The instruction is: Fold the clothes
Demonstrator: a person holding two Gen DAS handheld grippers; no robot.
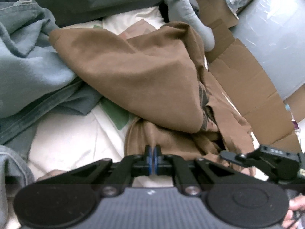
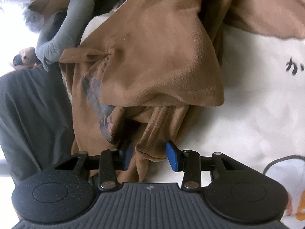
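A brown shirt with a dark print lies crumpled on a white bedsheet. My left gripper is shut on a bunched fold of the brown shirt near its lower edge. In the right wrist view the same brown shirt fills the middle. My right gripper is open, its blue pads on either side of a ribbed hem of the shirt, not closed on it. The right gripper also shows at the lower right of the left wrist view.
Blue-grey clothes are heaped at the left. A flattened cardboard box and a large white roll lie at the right. A grey sleeve and dark trousers are at the left of the right wrist view.
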